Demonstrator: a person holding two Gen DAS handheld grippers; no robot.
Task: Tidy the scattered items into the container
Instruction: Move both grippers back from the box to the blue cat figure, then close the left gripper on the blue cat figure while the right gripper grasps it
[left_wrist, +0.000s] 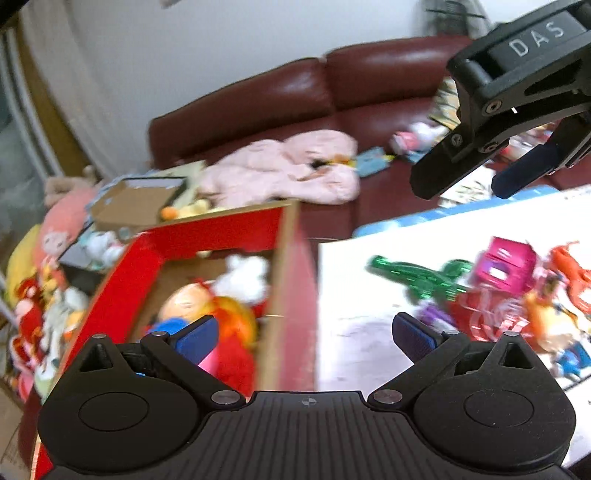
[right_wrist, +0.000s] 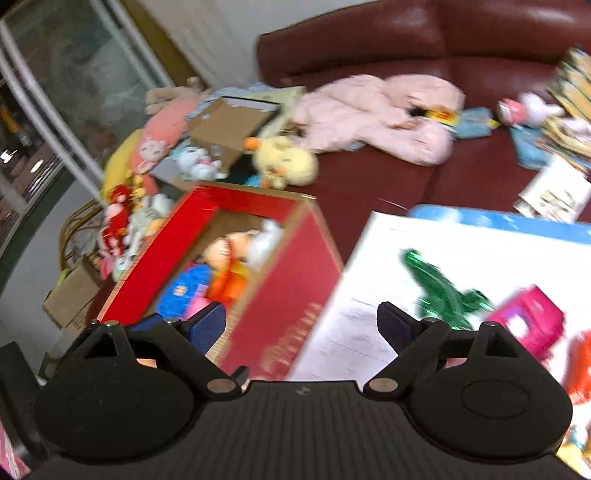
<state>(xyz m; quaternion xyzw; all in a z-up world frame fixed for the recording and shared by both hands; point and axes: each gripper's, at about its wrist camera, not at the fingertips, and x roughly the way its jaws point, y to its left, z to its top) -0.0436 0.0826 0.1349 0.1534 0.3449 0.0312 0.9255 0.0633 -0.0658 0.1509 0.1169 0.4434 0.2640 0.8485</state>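
A: What is the room around you?

B: A dark red leather sofa (right_wrist: 424, 40) fills the back, with a pink blanket (right_wrist: 380, 114) heaped on its seat. In front of you lies a white table (right_wrist: 369, 332), and a red cardboard box (right_wrist: 291, 302) stands just beside its left edge, open at the top.

A: And the toys?

B: The box already holds soft toys, among them a blue one (right_wrist: 186, 291) and an orange one (right_wrist: 231, 280). On the table a green toy (left_wrist: 413, 273) lies beside a pink toy (left_wrist: 509, 262), with orange figures (left_wrist: 569, 269) near them. A yellow plush duck (right_wrist: 284, 162) sits behind the box.

A: My grippers?

B: Your left gripper (left_wrist: 306, 338) has its fingers spread apart and empty, over the box's right wall. Your right gripper (right_wrist: 301, 326) is likewise spread and empty; in the left view it hangs high (left_wrist: 476, 184).

A: Any writing?

B: "DAS" on the right gripper's body. The gold print on the box is too blurred to read.
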